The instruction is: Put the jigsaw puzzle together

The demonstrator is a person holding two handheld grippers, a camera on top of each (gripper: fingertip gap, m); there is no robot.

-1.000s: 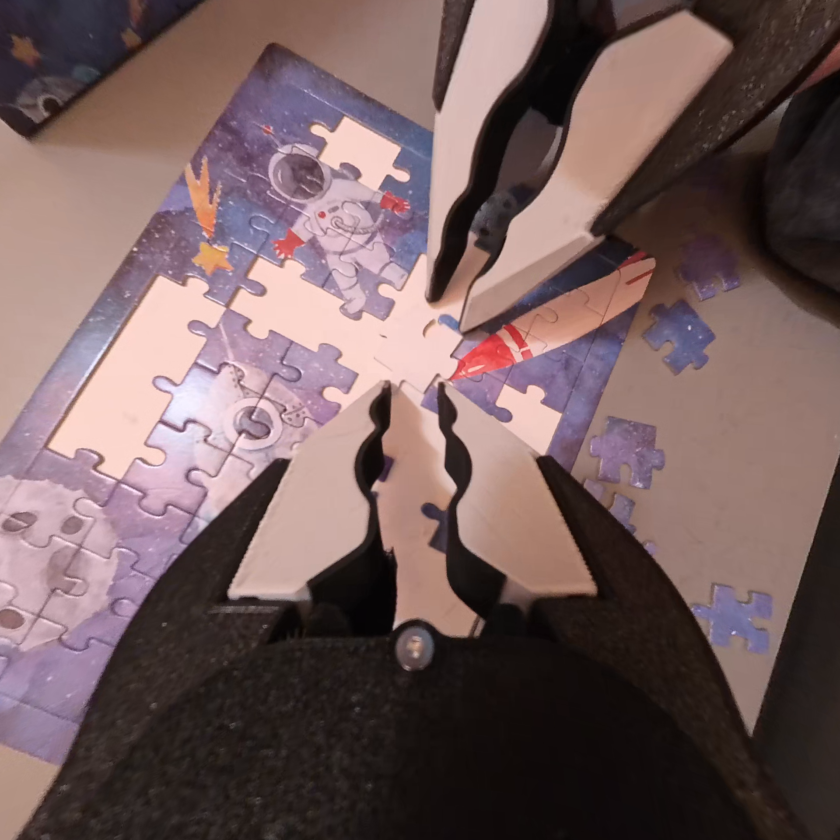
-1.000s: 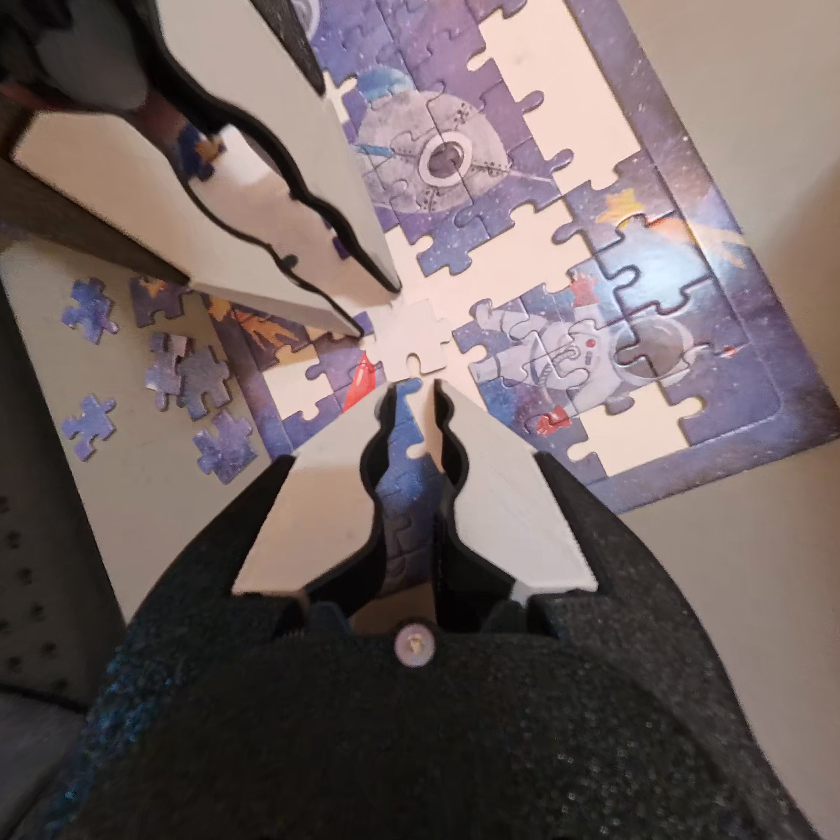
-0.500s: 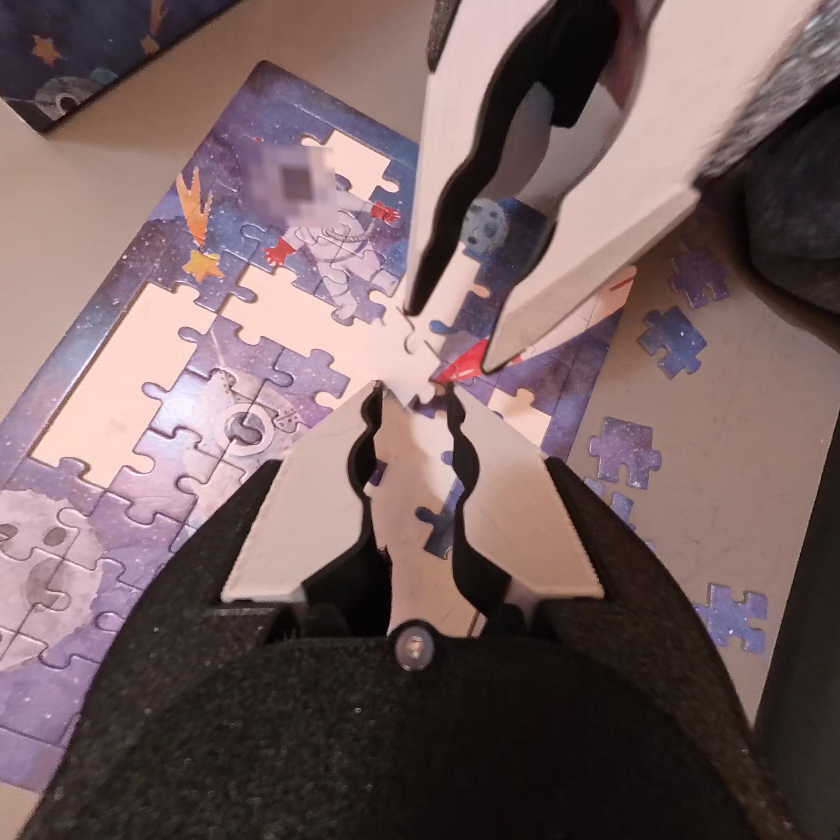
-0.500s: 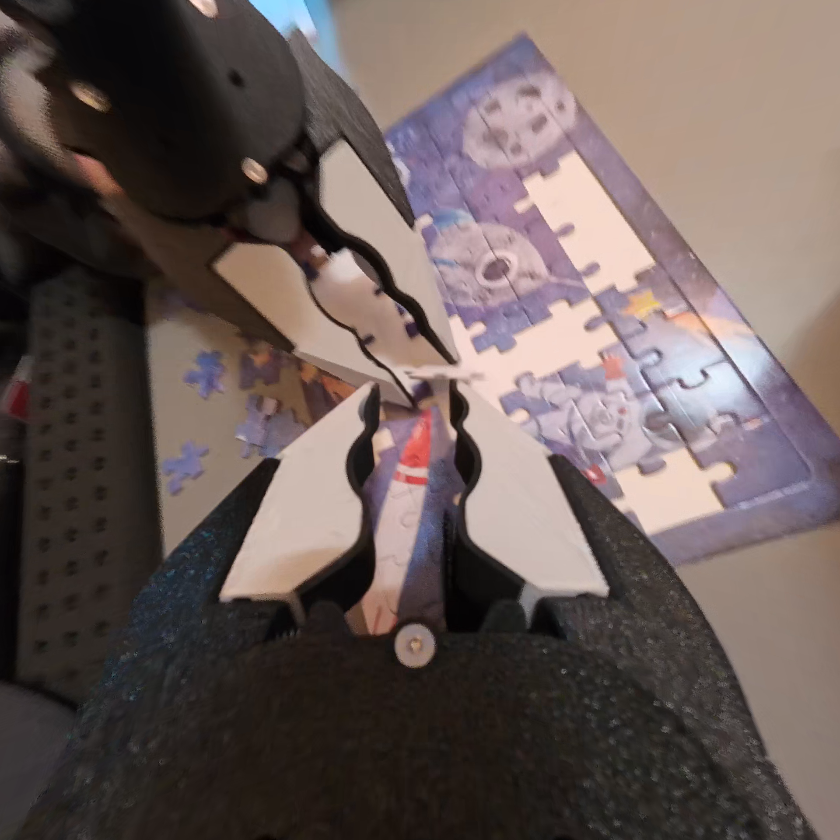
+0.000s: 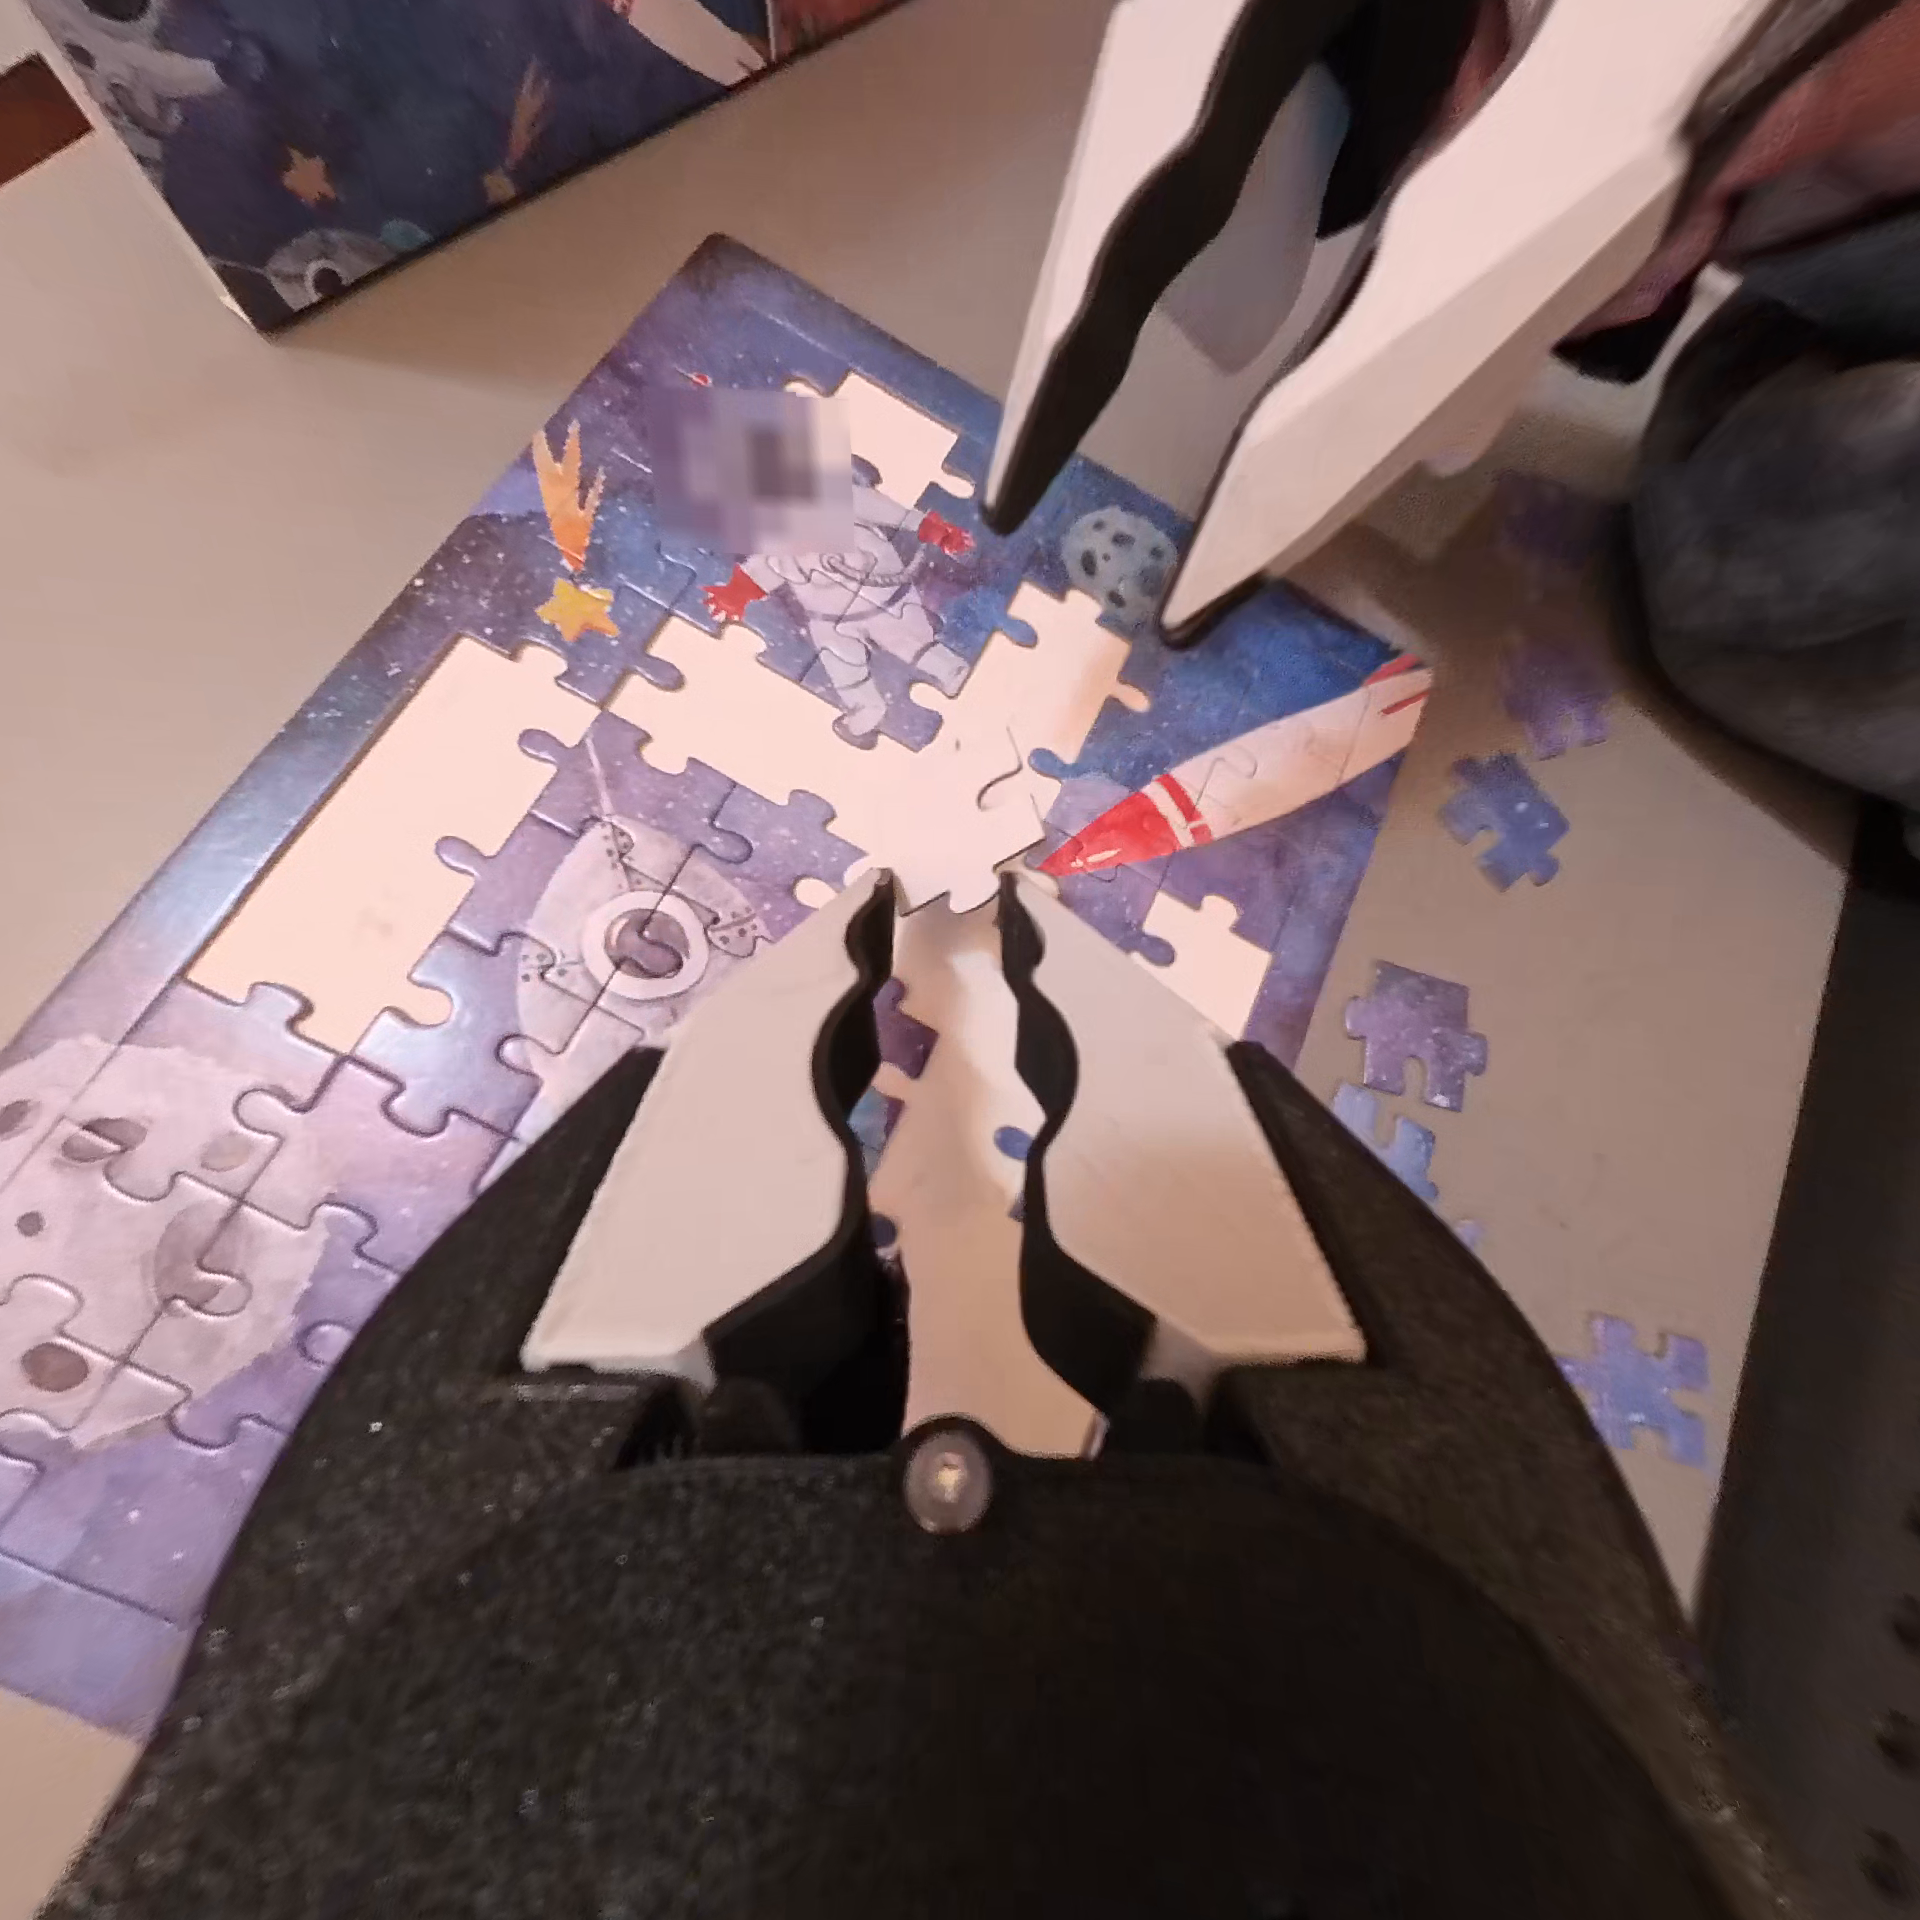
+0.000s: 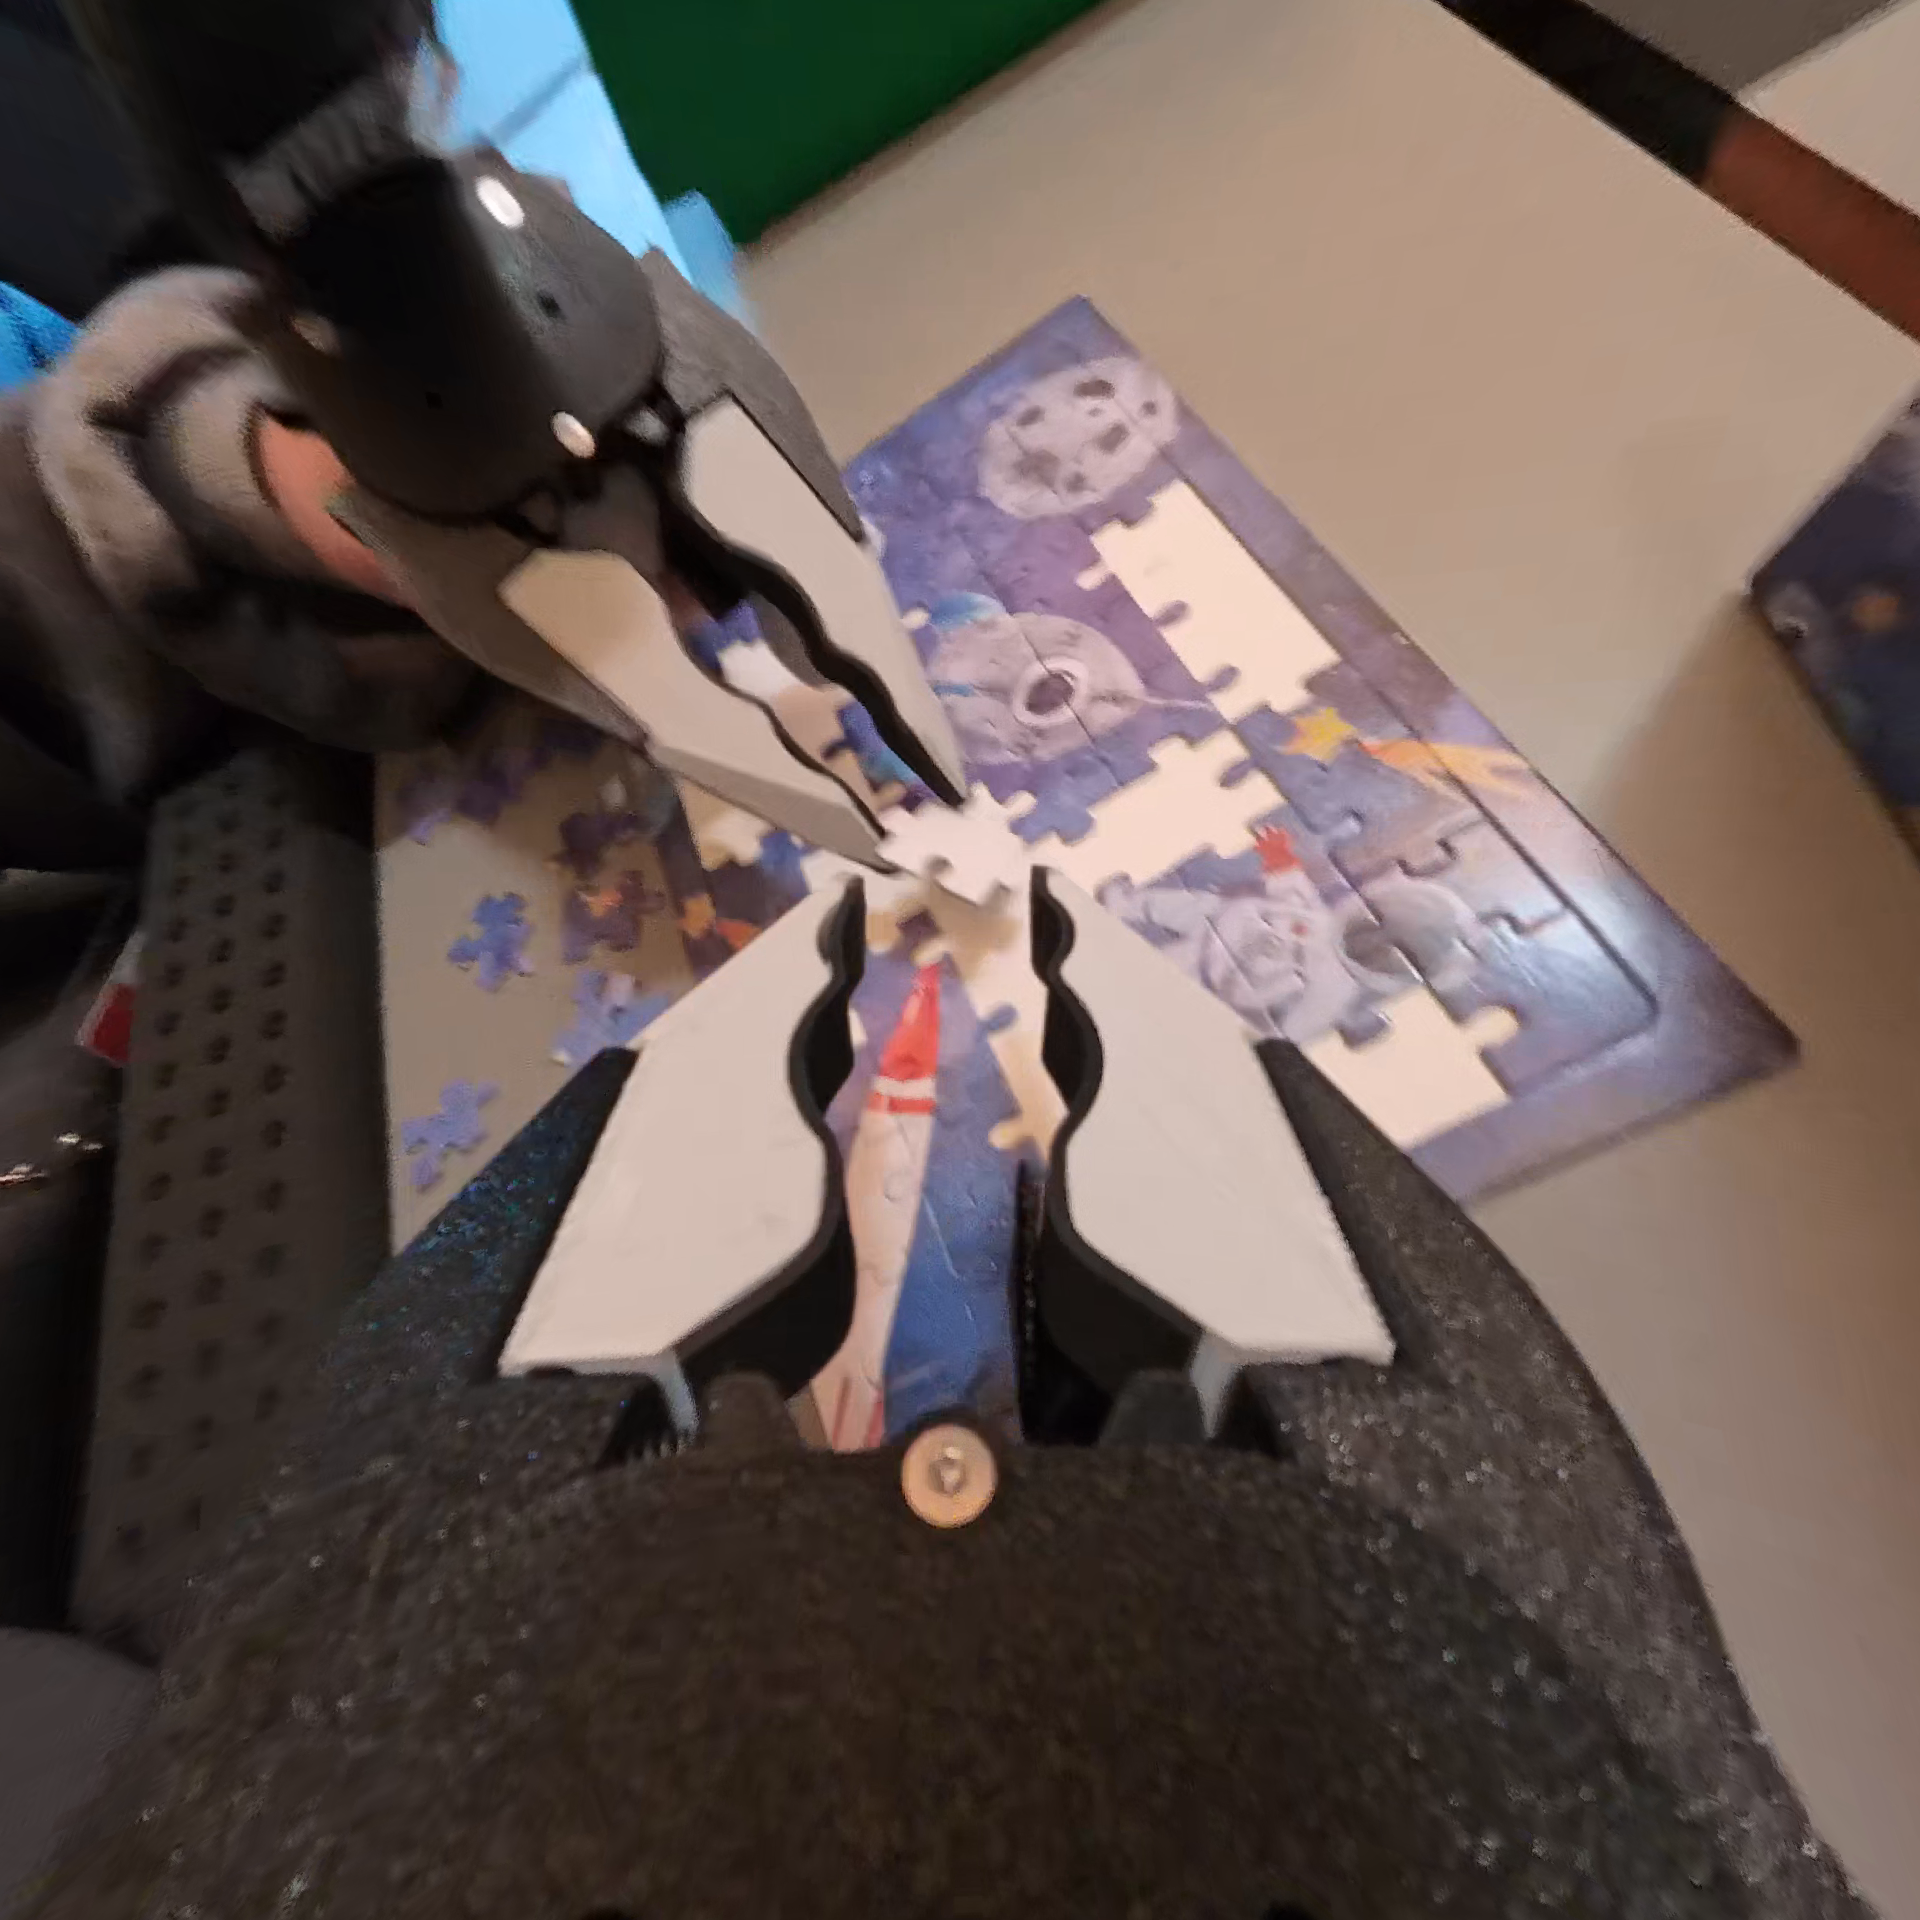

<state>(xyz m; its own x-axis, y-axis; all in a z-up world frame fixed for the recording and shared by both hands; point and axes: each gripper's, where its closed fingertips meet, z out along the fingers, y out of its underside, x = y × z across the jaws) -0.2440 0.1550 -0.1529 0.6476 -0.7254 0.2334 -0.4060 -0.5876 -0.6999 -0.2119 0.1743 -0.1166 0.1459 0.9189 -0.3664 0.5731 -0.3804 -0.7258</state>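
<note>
beige tabletop point(image 5: 260, 499) carries the rectangular space-themed cardboard jigsaw puzzle point(image 5: 312, 1143), judged well over half assembled: moon, satellite, astronaut and red-tipped rocket point(image 5: 1226, 800) are in, while pale gaps remain along one edge, through the middle and at corners. a dark starry puzzle box point(image 5: 416, 135) sits beyond it; no writing can be read on it. several loose purple pieces point(image 5: 1418, 1034) wait beside the board. the left gripper point(image 5: 940, 883) pinches a white, face-down piece point(image 6: 951, 847) above the board's centre; the right gripper point(image 6: 945, 883) hangs parted and empty.
</note>
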